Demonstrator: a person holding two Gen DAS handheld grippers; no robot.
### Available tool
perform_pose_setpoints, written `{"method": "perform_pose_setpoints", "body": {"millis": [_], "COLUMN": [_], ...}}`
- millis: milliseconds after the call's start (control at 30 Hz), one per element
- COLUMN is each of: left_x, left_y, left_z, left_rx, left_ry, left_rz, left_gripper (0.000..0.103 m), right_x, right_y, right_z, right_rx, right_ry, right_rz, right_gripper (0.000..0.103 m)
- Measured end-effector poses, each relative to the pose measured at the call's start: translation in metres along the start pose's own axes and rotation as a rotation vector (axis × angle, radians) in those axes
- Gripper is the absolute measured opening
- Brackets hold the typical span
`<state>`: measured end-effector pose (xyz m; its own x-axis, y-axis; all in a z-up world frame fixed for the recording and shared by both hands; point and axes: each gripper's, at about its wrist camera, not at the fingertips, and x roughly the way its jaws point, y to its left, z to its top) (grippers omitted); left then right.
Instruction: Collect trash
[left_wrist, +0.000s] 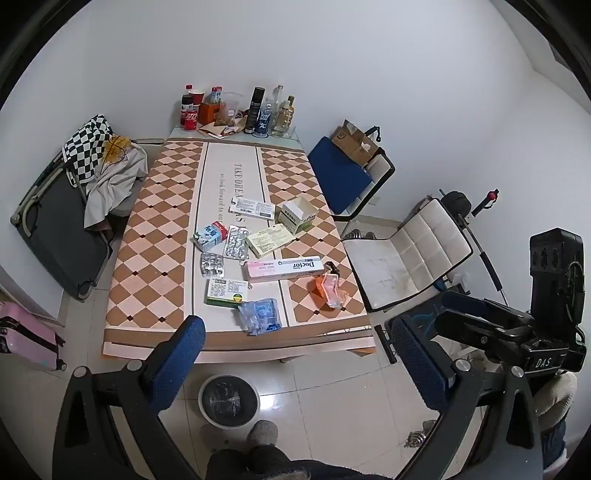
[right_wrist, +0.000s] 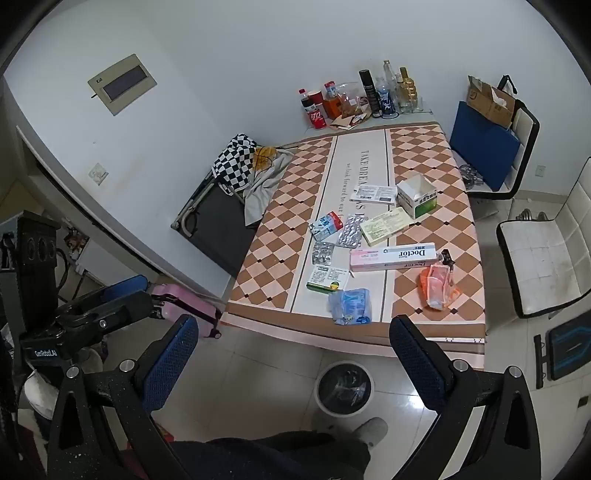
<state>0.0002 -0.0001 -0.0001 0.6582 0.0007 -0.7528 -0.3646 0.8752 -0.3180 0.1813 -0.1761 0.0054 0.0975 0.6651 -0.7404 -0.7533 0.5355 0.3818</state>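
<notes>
Trash lies on the checkered table (left_wrist: 147, 266) (right_wrist: 266, 266): a blue plastic wrapper (left_wrist: 260, 316) (right_wrist: 349, 306), an orange pouch (left_wrist: 330, 290) (right_wrist: 437, 286), a pink "Doctor" box (left_wrist: 282, 268) (right_wrist: 393, 256), a green-white box (left_wrist: 226, 292) (right_wrist: 327, 278), blister packs (left_wrist: 236, 242) (right_wrist: 350, 230), a yellow leaflet (left_wrist: 268, 240) (right_wrist: 386, 225) and an open carton (left_wrist: 298, 215) (right_wrist: 416, 201). A round bin (left_wrist: 229, 400) (right_wrist: 345, 387) with a black liner stands on the floor below the near edge. My left gripper (left_wrist: 299, 358) and right gripper (right_wrist: 295, 358) are both open and empty, held above the floor before the table.
Bottles, cans and a red cup (left_wrist: 236, 110) (right_wrist: 362, 96) crowd the table's far end. A folded cot with clothes (left_wrist: 85, 192) is at the left, white chairs (left_wrist: 402, 251) (right_wrist: 543, 258) at the right, a pink suitcase (left_wrist: 26, 332) (right_wrist: 184, 306) on the floor.
</notes>
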Motion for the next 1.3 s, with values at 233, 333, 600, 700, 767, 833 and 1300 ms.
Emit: {"method": "perform_pose_setpoints", "body": {"millis": [233,333,600,700,767,833,1300], "left_x": [0.000,0.000,0.004,0.007,0.007,0.007,0.009], "left_y": [0.000,0.000,-0.001,-0.006,-0.005,-0.006,-0.010], "left_z": [0.000,0.000,-0.005,-0.007,-0.007,-0.007,-0.006], "left_rx": [-0.007,-0.007,-0.012,-0.013,-0.013,-0.013,-0.015], "left_ry": [0.001,0.000,0.003,0.002,0.002,0.003,0.005], "left_rz": [-0.007,-0.013,-0.019,-0.019,-0.018,-0.018,-0.020], "left_gripper": [0.103,0.103,0.103,0.103,0.103,0.103,0.103], "right_x": [0.002,0.002,0.012,0.014,0.013,0.012,0.019], "right_y": [-0.001,0.003,0.006,0.005,0.005,0.004,0.006], "right_z": [0.003,0.001,0.003,0.003,0.003,0.003,0.003], "right_rx": [0.007,0.003,0.004,0.001,0.001,0.001,0.001], "right_ry": [0.011,0.014,0.019,0.023,0.024,0.023,0.029], "right_rz": [-0.001,0.003,0.005,0.006,0.007,0.006,0.012], "right_gripper": [0.103,0.103,0.103,0.103,0.103,0.103,0.103]}}
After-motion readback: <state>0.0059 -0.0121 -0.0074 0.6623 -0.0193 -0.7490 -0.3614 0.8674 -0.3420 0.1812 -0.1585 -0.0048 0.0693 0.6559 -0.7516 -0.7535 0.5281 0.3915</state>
